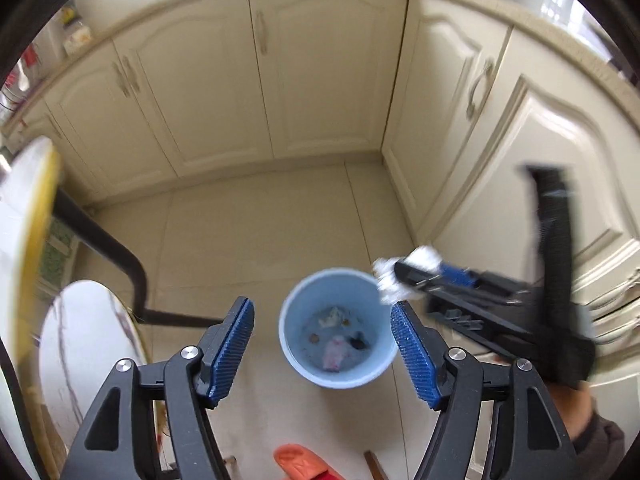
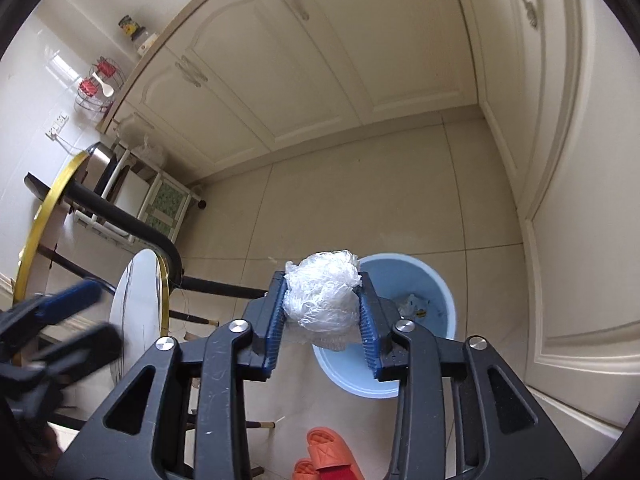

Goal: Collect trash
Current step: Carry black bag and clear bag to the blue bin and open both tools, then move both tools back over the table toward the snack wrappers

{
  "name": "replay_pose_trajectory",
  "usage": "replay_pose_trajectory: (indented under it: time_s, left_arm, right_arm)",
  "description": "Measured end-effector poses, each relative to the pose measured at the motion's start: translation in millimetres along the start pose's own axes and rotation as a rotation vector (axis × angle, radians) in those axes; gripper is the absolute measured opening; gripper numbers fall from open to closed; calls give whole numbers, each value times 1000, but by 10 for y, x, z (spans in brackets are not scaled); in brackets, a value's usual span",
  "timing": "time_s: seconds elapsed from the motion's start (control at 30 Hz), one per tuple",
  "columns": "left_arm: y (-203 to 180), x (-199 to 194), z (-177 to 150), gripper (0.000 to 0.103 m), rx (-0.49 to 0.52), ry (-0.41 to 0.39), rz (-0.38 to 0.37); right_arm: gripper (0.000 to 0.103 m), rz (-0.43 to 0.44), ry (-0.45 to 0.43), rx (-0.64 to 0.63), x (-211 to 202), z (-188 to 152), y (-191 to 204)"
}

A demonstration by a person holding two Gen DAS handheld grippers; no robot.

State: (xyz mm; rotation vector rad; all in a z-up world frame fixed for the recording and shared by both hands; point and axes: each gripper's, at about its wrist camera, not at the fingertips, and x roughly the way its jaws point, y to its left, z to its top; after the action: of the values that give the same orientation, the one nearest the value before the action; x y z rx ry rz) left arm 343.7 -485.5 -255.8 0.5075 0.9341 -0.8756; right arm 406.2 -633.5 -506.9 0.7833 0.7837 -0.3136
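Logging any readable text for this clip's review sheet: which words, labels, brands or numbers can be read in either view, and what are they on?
No text can be read in either view.
Jar on the counter: printed label, too small to read.
Wall socket: markings too small to read.
Wrappers inside the blue bin: blurred, no legible print.
Clear plastic wad in the right tool: unprinted.
Left tool: no marking visible.

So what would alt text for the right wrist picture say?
The right gripper clamps a crumpled ball of clear plastic wrap above the rim of a light blue trash bin on a tiled kitchen floor, cream cabinets behind.
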Motion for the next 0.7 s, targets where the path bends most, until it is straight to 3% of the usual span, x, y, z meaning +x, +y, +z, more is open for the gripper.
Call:
replay_pose_trajectory:
  time_s: [0.07,0.23,0.37,0.43,0.7]
  left_arm:
    - [25,-218,-30,74,-7,-40,7]
    - [199,-817,-200,77,-29,-141,20]
    - [224,-1310,-419,78,-62,-216,35]
    - [261,-1592,-588,81,-79,-255,42]
    - [693,-2611,-1490,93,-157,-402,153]
  right_arm:
    - [51,41,9,10,13,-2,55]
    - [75,37,-50,-48,-251,-38,362]
    - [78,37,-111,-115,-679,-70,743]
    - [86,43,-151,-149,-909,-101,964]
    - [96,79,-297,-362,-1742,-396,2155]
